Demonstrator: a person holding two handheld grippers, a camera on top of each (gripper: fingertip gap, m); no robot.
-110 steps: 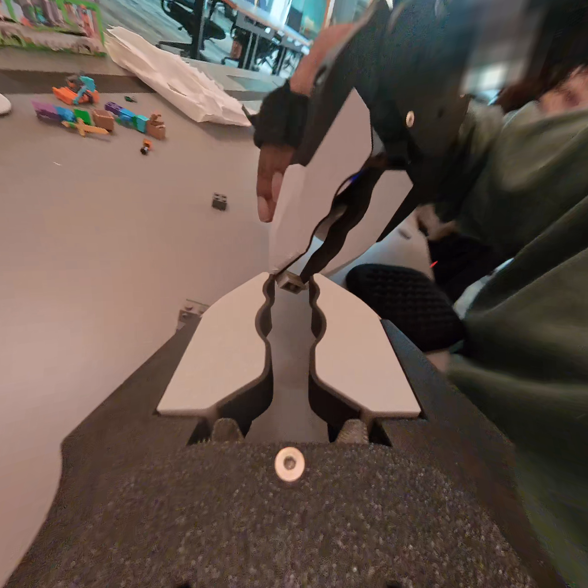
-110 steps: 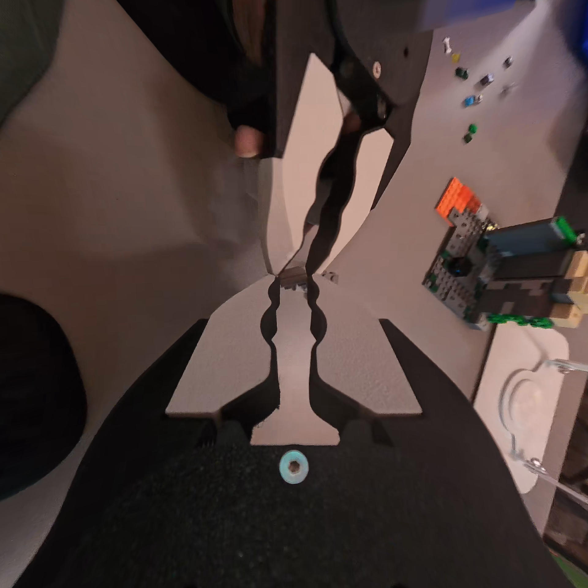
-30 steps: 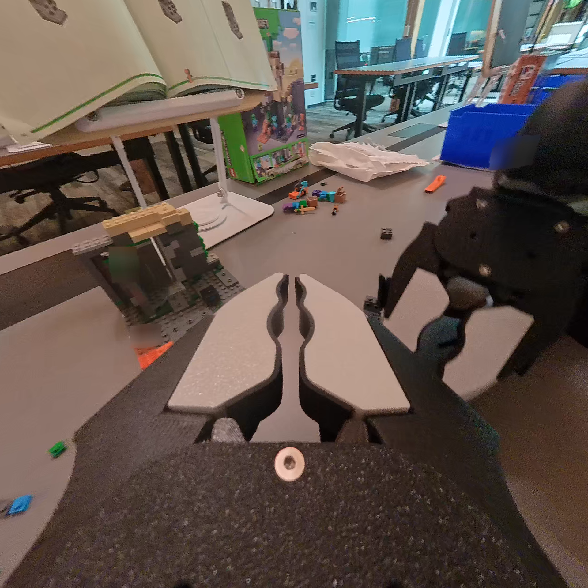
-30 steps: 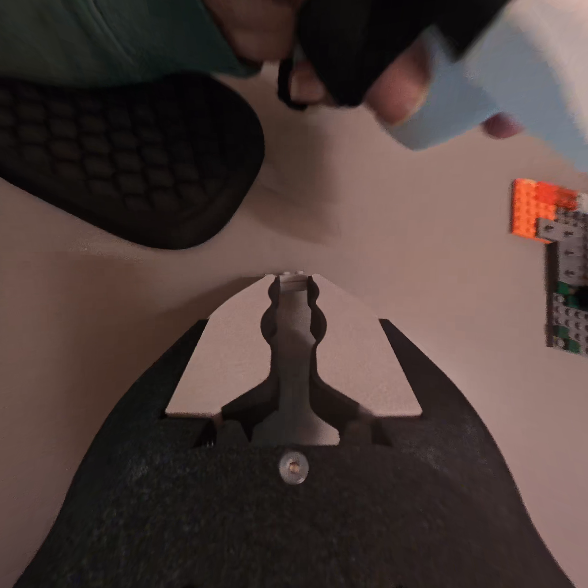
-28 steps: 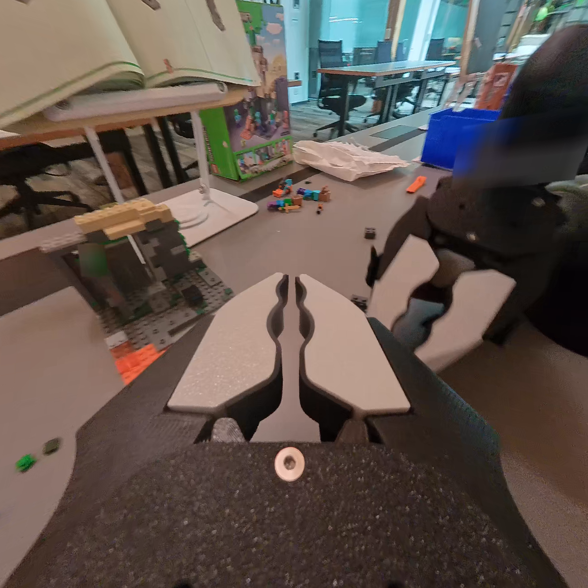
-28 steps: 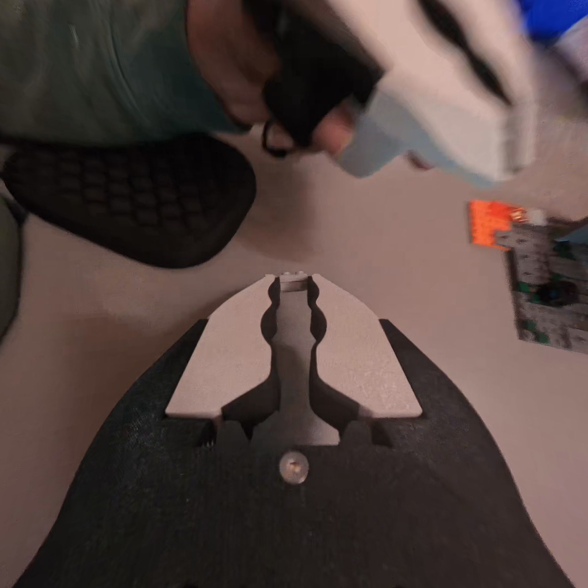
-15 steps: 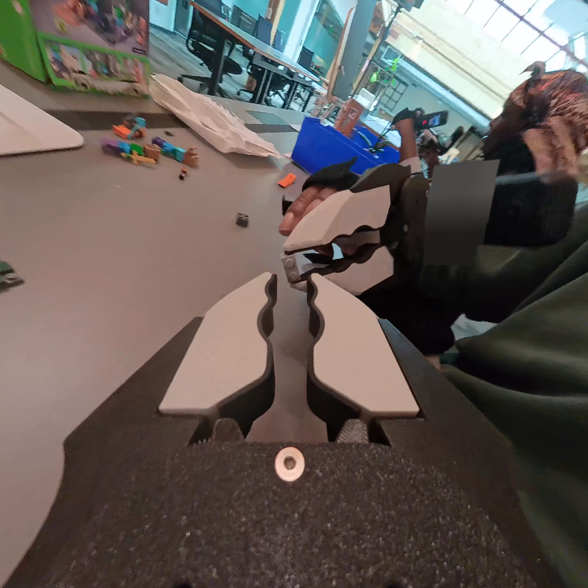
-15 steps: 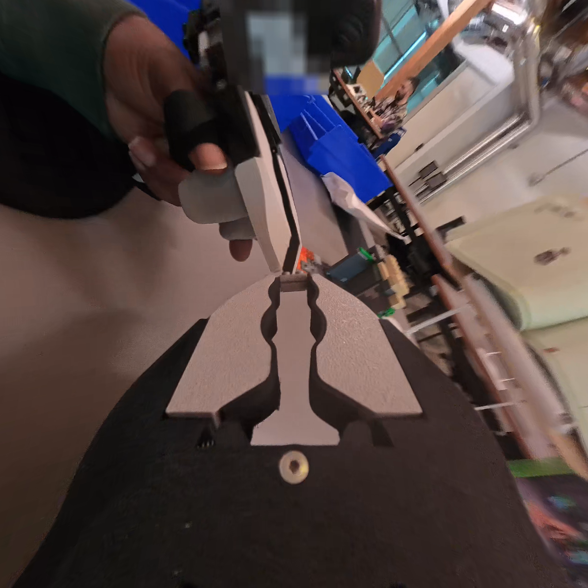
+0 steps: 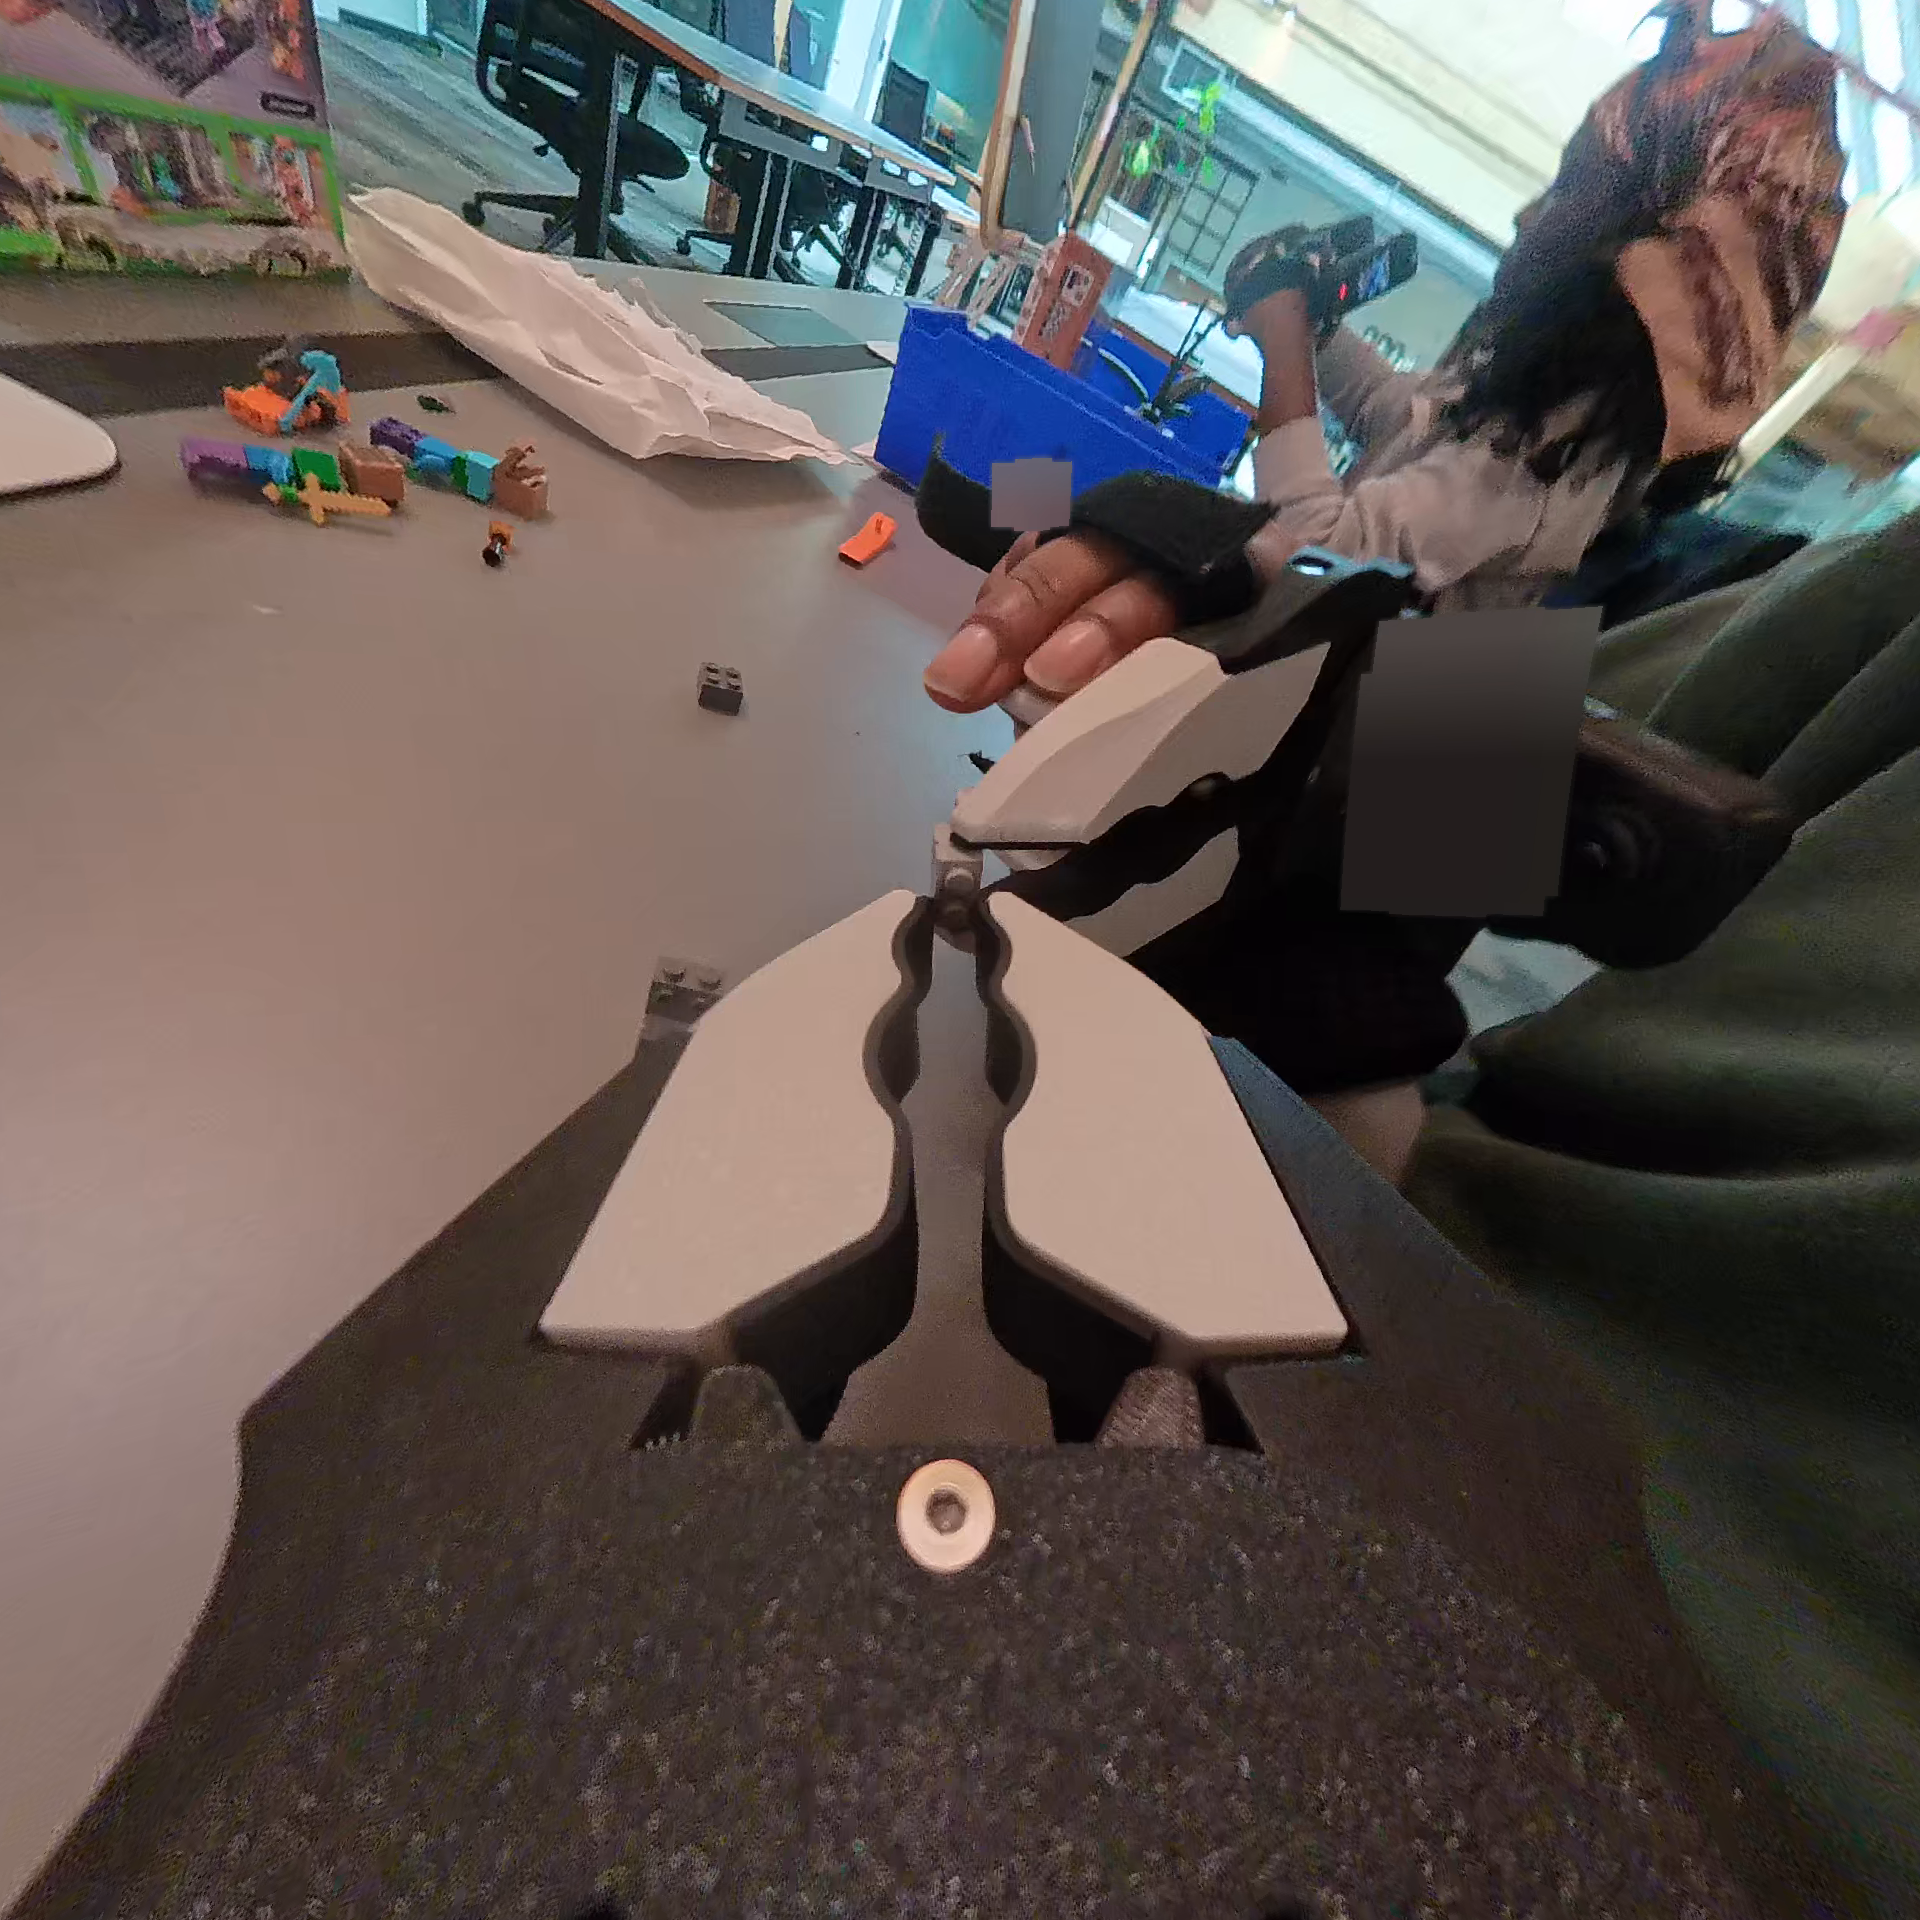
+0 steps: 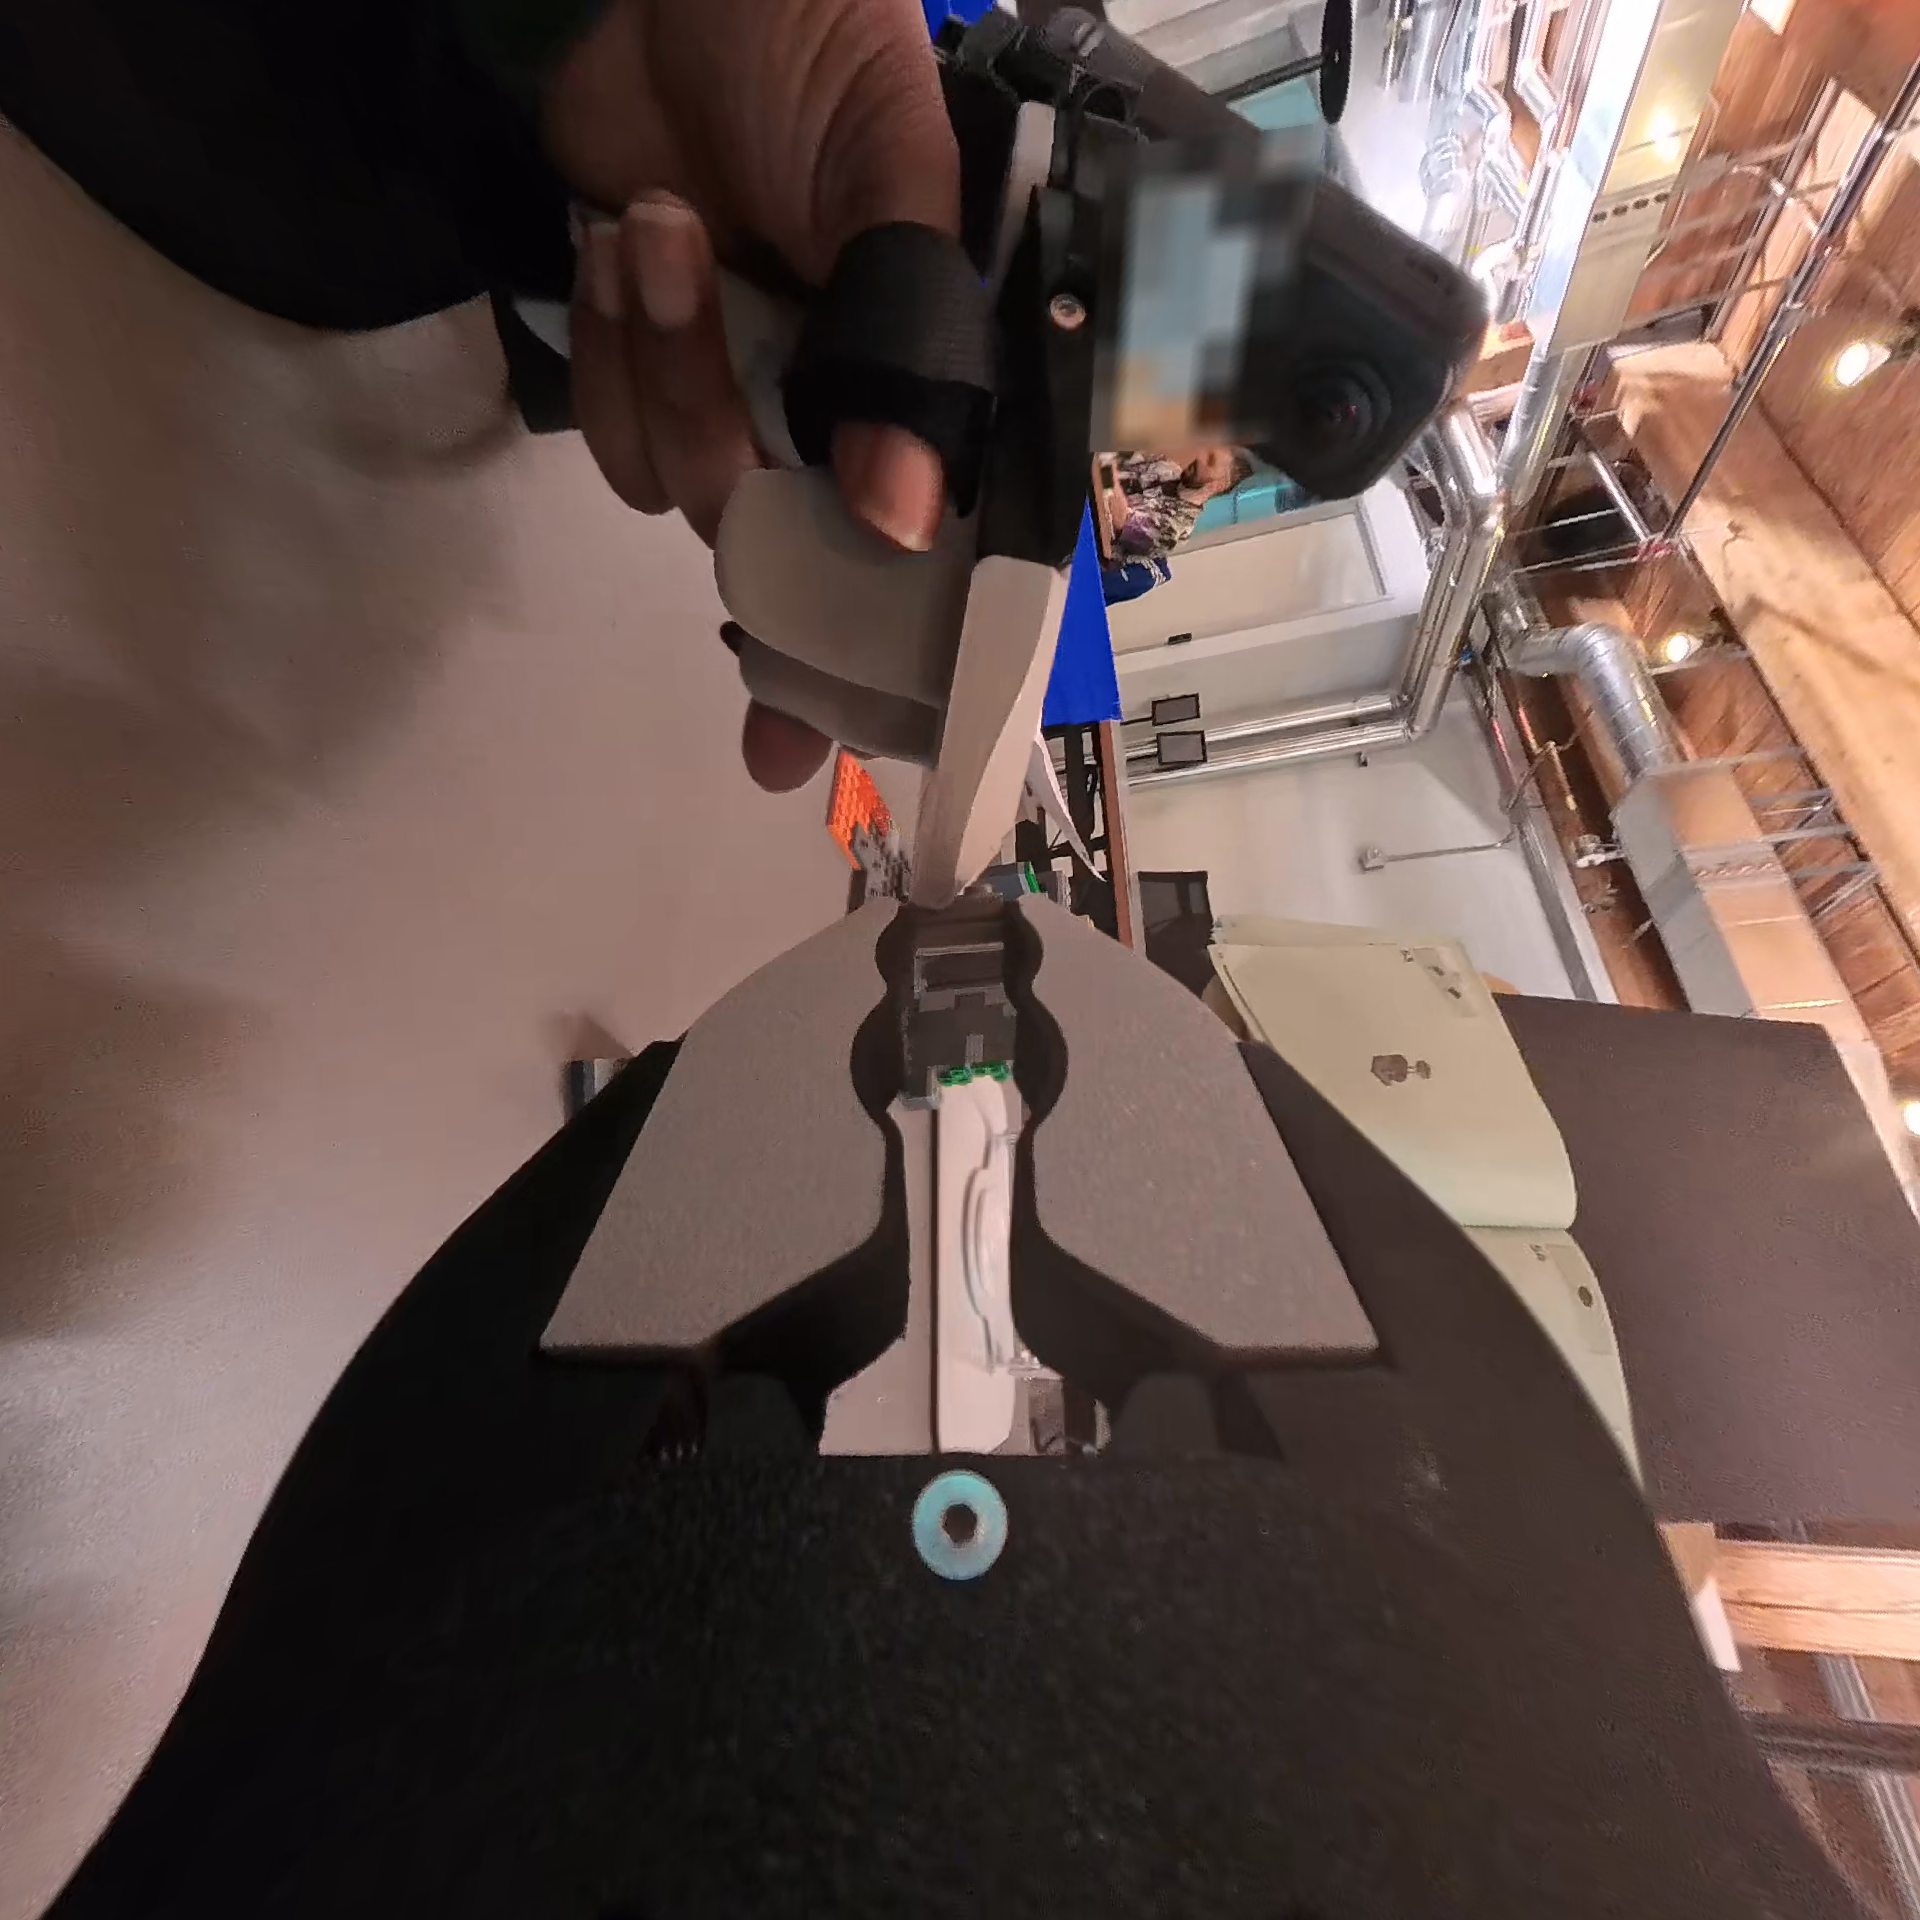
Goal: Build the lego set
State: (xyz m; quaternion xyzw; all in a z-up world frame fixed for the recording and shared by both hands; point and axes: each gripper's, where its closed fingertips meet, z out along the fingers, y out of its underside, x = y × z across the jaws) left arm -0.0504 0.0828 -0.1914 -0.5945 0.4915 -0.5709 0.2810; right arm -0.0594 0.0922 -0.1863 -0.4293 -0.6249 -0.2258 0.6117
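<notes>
The small light-grey lego piece (image 9: pixel 948 868) sits pinched at the very tips of my right gripper (image 9: pixel 961 844), raised clear of the grey tabletop (image 9: pixel 364 831). Its long axis runs roughly top to bottom in the left wrist view, so its lower end points down into the mouth of my left gripper (image 9: pixel 951 920). The left fingers (image 9: pixel 790 1122) are narrowed to a slim gap around that lower end; I judge they are just touching or closing on it, but I cannot tell whether they truly grip. In the right wrist view my right gripper (image 10: pixel 954 920) clamps the piece edge-on, and the left gripper's tip comes down to meet it from above, touching or nearly so.

So the two grippers meet tip to tip at about a right angle, with the piece between them. The coming move, I judge, is a handover or a re-grip, and it depends on the left fingers staying centred on the piece's lower end.

Farther out on the tabletop lie a dark-grey two-stud brick (image 9: pixel 720 688), a flat grey plate (image 9: pixel 681 987) just beside my left fingers, a cluster of coloured lego figures (image 9: pixel 364 468), crumpled white paper (image 9: pixel 592 343) and a blue plastic bin (image 9: pixel 997 416).
</notes>
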